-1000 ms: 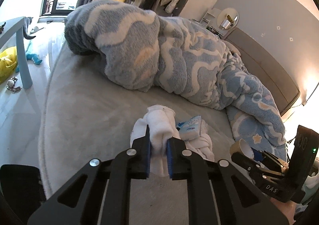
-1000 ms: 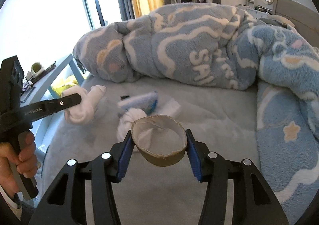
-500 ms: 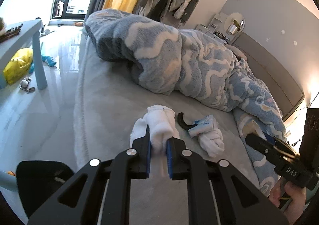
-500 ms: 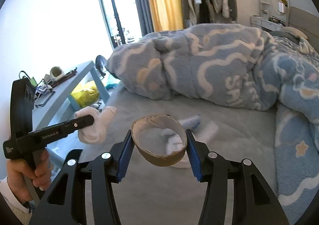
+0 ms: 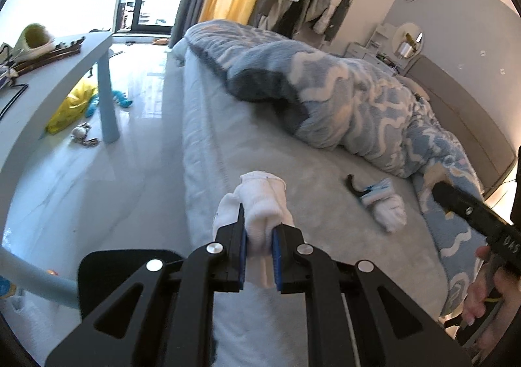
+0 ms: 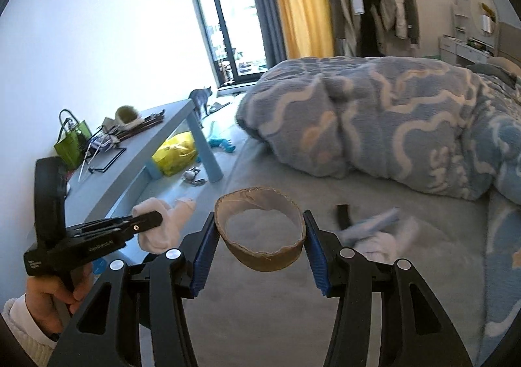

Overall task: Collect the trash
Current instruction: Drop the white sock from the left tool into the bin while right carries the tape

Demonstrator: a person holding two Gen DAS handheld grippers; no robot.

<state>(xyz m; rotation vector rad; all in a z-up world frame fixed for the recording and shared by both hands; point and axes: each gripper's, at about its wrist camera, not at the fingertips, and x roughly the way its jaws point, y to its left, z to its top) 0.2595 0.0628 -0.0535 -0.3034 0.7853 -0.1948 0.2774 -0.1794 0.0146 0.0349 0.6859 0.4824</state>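
My left gripper [image 5: 259,236] is shut on a rolled white sock [image 5: 260,204] and holds it above the bed's near edge; the sock also shows in the right wrist view [image 6: 162,220]. My right gripper [image 6: 260,236] is shut on a brown cardboard tape ring [image 6: 260,233], held above the grey bed sheet [image 5: 325,204]. On the sheet lie a white sock bundle [image 5: 389,214], a blue-white packet [image 5: 376,189] and a small black curved piece [image 5: 353,183].
A blue-and-white fleece blanket [image 5: 342,100] is heaped across the bed. Left of the bed stands a light-blue table [image 5: 65,67] with clutter. A yellow bag [image 5: 71,106] and a blue toy [image 5: 122,100] lie on the floor. A grey cat [image 6: 200,100] stands by the window.
Both grippers have pulled back and swung left, away from the items on the bed. More floor and the blue table have come into view. Each still holds its object.
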